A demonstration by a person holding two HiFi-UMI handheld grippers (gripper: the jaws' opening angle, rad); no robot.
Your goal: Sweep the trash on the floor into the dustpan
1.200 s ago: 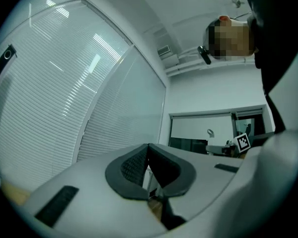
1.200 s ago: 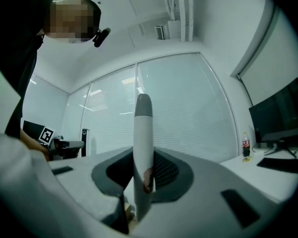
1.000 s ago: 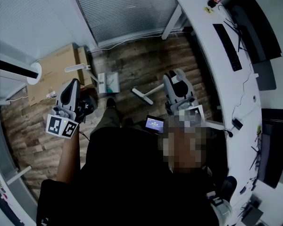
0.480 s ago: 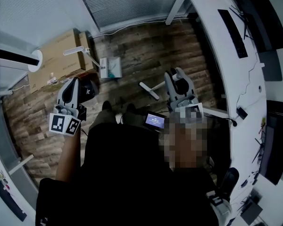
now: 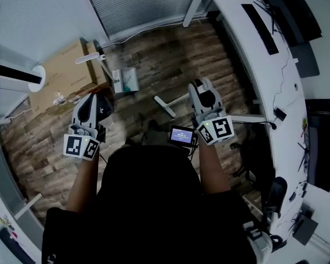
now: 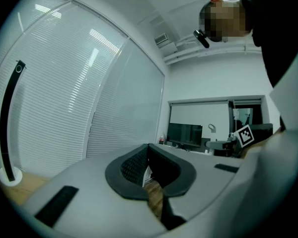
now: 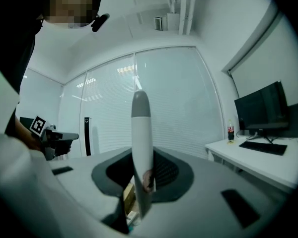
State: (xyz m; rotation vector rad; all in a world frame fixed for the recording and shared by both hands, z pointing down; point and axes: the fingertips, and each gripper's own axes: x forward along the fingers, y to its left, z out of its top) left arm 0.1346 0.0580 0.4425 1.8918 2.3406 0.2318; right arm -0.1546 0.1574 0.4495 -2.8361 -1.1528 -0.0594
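Note:
In the head view a white dustpan (image 5: 125, 81) stands on the wood floor, its long white handle (image 5: 89, 58) leaning to the left. My left gripper (image 5: 92, 101) hovers below and left of it, shut, with nothing visible between its jaws (image 6: 149, 150). My right gripper (image 5: 201, 88) is shut on the white broom handle (image 7: 141, 133), which rises upright between its jaws with a grey tip. The broom head (image 5: 165, 106) is a white bar over the floor, left of the right gripper. I cannot make out any trash on the floor.
A flat cardboard sheet (image 5: 63, 76) lies on the floor left of the dustpan. A long white desk (image 5: 264, 87) with a keyboard and monitors runs along the right. Window blinds (image 5: 143, 4) close off the far side. A small lit screen (image 5: 181, 135) hangs at the person's waist.
Both grippers have shifted a little and sunk slightly. The broom stays in the right gripper. The dustpan and floor have slid upward in the head view.

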